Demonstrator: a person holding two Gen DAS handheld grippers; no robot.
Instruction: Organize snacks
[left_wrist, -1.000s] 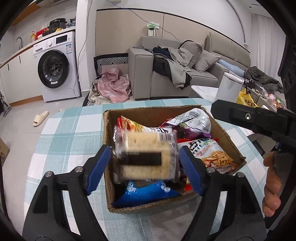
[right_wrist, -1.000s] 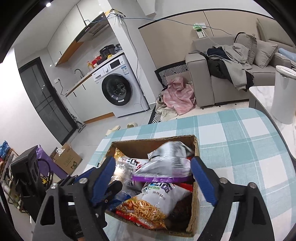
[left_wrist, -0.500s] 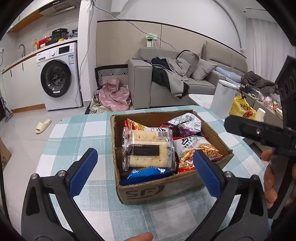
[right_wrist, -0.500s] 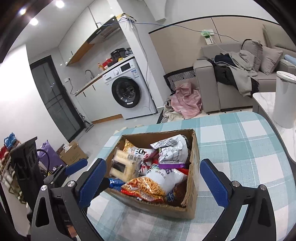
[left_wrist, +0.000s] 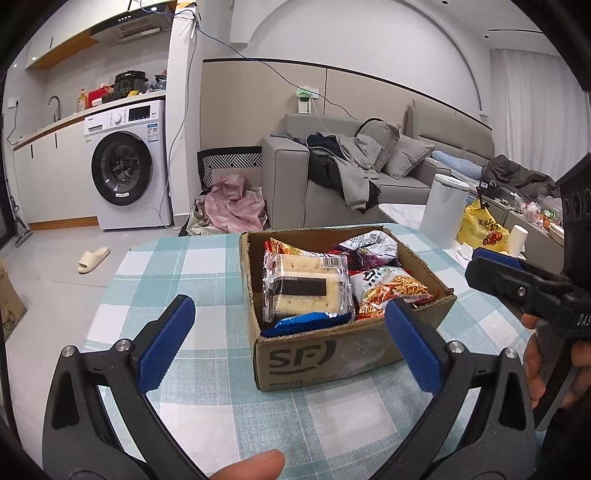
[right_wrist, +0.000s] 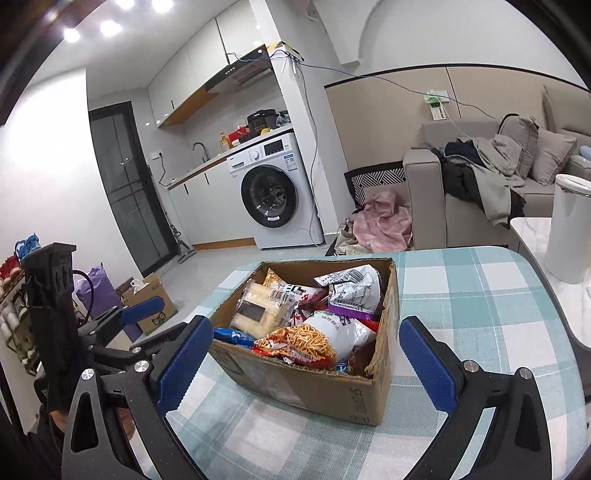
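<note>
The cardboard box (left_wrist: 328, 354) stood on the worktop (left_wrist: 192, 266), which was covered in a teal and white checked cloth. Its near wall carried a large black "SF" logo, with a line of small print beneath that was too fine to read. In the right wrist view the same box (right_wrist: 332, 387) showed a side wall with printing running sideways, not legible.

Inside the box lay several snacks. On top sat a clear-wrapped cracker pack (left_wrist: 306, 286) with a black band across its middle and a barcode sticker at its upper right corner. Beside it lay a red and white noodle-snack bag (left_wrist: 391, 291) with Chinese characters on it, and behind that a silver and purple bag (left_wrist: 369, 245) with printed text and a barcode. A blue packet (left_wrist: 306, 321) poked out under the cracker pack at the near wall.

The left gripper (left_wrist: 291, 343) hovered before the box with its jaws spread wide and holding nothing. The right gripper (right_wrist: 303, 358) likewise had its jaws wide apart and empty, flanking the box in its own view. In the left wrist view the right gripper's body showed the letters "DAS" at the picture's edge.

A white washing machine (left_wrist: 129, 173) stood in the background; its label was unreadable.
</note>
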